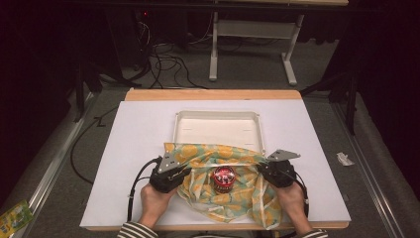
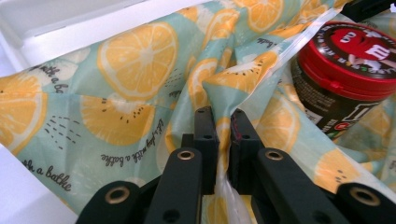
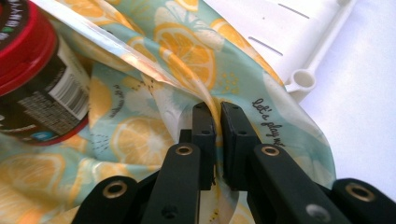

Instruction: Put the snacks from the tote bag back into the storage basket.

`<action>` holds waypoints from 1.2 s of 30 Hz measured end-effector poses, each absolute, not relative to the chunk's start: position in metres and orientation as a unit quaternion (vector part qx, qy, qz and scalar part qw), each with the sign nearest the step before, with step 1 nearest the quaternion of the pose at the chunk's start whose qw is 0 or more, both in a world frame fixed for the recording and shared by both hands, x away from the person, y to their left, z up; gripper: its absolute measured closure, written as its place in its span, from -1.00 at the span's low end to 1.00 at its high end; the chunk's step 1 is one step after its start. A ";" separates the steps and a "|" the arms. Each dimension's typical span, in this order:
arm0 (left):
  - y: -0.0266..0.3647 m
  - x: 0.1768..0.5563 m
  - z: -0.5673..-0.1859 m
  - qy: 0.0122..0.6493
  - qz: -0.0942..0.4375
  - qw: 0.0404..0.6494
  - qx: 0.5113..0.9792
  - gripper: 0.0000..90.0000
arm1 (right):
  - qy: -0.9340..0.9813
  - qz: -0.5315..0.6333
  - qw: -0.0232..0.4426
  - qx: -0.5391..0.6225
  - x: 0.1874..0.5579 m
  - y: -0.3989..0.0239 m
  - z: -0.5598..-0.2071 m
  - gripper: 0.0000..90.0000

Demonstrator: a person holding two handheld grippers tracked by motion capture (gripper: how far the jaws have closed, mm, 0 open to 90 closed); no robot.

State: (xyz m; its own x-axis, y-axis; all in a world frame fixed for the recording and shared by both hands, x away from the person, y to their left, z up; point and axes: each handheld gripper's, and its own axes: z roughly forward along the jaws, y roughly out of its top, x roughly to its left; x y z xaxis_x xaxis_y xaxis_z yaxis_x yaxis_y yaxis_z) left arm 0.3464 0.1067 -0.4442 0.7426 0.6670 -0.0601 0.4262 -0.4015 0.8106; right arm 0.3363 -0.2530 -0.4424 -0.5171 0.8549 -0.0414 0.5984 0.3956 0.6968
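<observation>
Jaws nearly together on the left gripper (image 2: 223, 116), and a fold of the lemon-print bag (image 2: 126, 93) is pinched between them, its clear zip edge running through the narrow gap. In the high view the left gripper (image 1: 184, 171) is seen at the bag's left edge on the white table (image 1: 138, 129). At the centre, the red-lidded jar (image 1: 223, 179) is stood upright on the bag (image 1: 233, 198), which is spread rumpled across the near rim of the white tray (image 1: 216, 119). On the right, the right gripper (image 3: 217, 112) is clamped on the bag's other edge (image 3: 187, 51), jaws close together with the film caught between them. The right gripper (image 1: 262, 168) is held beside the jar (image 3: 32, 70).
</observation>
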 end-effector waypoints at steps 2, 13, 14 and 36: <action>0.106 0.347 -0.445 0.332 0.137 0.430 0.828 0.88 | 0.810 0.316 0.203 0.451 0.338 -0.253 -0.444 0.90; 0.109 0.338 -0.457 0.328 0.121 0.401 0.847 0.87 | 0.812 0.306 0.195 0.457 0.339 -0.257 -0.454 0.86; 0.110 0.338 -0.456 0.328 0.122 0.400 0.847 0.85 | 0.812 0.307 0.194 0.457 0.339 -0.257 -0.454 0.86; 0.148 0.350 -0.422 0.393 0.158 0.468 0.776 -0.17 | 0.819 0.316 0.201 0.435 0.334 -0.253 -0.453 0.86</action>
State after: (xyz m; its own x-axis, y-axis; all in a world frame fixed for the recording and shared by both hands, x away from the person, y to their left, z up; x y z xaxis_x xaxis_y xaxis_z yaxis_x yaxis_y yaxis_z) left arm 0.3503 0.1484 -0.4219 0.6414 0.7574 -0.1222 0.4616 -0.2537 0.8500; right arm 0.3342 -0.2527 -0.4528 -0.5410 0.8393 -0.0535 0.5859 0.4217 0.6920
